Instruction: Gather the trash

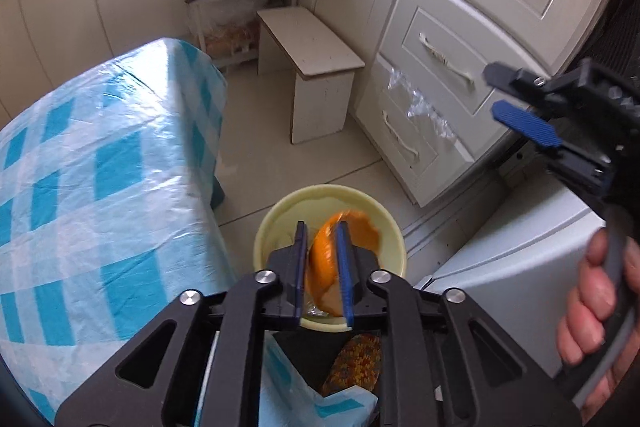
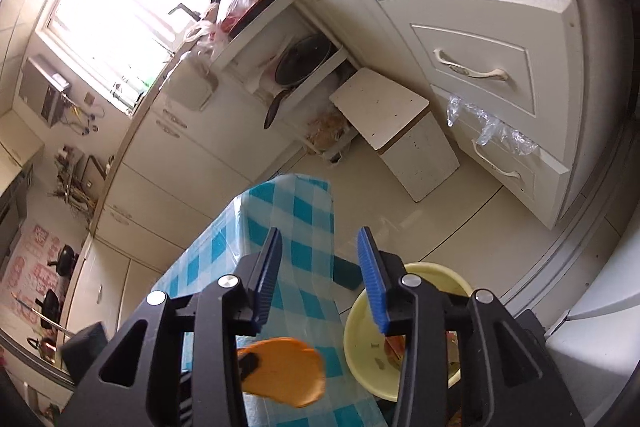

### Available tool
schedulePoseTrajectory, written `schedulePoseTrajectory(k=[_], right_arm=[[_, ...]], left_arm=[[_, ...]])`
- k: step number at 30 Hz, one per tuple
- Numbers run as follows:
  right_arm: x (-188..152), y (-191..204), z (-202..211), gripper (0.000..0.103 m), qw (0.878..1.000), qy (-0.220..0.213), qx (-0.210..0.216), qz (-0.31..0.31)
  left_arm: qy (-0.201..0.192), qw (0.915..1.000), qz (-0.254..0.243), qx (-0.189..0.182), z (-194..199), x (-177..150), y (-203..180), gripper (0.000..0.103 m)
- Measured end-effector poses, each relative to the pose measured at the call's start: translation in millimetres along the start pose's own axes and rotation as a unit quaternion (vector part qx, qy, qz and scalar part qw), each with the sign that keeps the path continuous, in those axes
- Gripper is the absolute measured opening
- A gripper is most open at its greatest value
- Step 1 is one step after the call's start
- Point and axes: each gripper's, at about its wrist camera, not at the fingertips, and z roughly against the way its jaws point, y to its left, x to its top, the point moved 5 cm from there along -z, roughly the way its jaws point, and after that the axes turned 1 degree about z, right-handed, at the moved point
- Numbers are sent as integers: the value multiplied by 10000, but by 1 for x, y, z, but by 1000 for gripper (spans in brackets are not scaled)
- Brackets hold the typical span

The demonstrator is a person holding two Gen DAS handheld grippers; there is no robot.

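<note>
Orange peel (image 1: 326, 259) sits between the blue pads of the left gripper (image 1: 322, 267), directly over the yellow bowl (image 1: 276, 223) on the floor. Peel looks blurred; jaws narrow but not fully closed. Cannot tell whether the pads press on it or it is already slipping free (edges too smeared to judge contact).

Same peel in the right wrist view (image 2: 282, 373): orange disc low in frame, seen against the checked tablecloth (image 2: 296, 227), left of the bowl (image 2: 360, 311). Bowl already holds a few scraps at the bottom.

Right gripper (image 2: 320, 275): jaws apart, nothing between the pads. In the left view it hangs to the upper right (image 1: 520, 107), well apart from the peel, a hand (image 1: 596, 307) round its grip.

Step in hand, by my reading: dropping the peel into the bowl. To do it well:
- keep the left gripper centred above the bowl's mouth, not over the rim nearest the table
- spread the jaws cleanly so the peel falls flat and does not cling to a pad
- hold the right gripper clear of the drop line

Surroundings: table with blue-check cloth to the left of the bowl, white stool (image 1: 308, 67) beyond, drawers (image 1: 460, 39) to the right with clear plastic (image 1: 420, 103) caught on one handle.
</note>
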Motion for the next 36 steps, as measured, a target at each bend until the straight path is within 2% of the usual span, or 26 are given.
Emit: schedulePoseTrajectory(k=[5,10,13,17,20,26,31,36], right_arm=[[2,-3,-1,41,10000,37,1,-28],[0,2,-3,44,9999,97,-25,98],[-3,5,-3,52,9994,114,-196,246],[-15,13,4,65,9971,148,-525,527],[-27,26,17,69,9955,96,-607,728],[-68,63,61,86,9877,-349,-725,1339],[-113,91,96,94,9689,-861,-976,2104],[-141,107,127,96,9578,-1394,-960,2324]], left_arm=[[-47,10000,-26,30,-8,3,-10,42],[-85,9996,-96,270,0,-3,-4,48],[-210,9980,-160,571,16,-9,3,58],[-508,9941,-163,948,51,-19,17,76],[-709,9911,-126,1120,80,-26,27,81],[-1079,9850,-98,1344,142,-49,43,90],[-1316,9819,-33,1359,186,-77,50,95],[-1429,9809,174,1305,224,-111,65,95]])
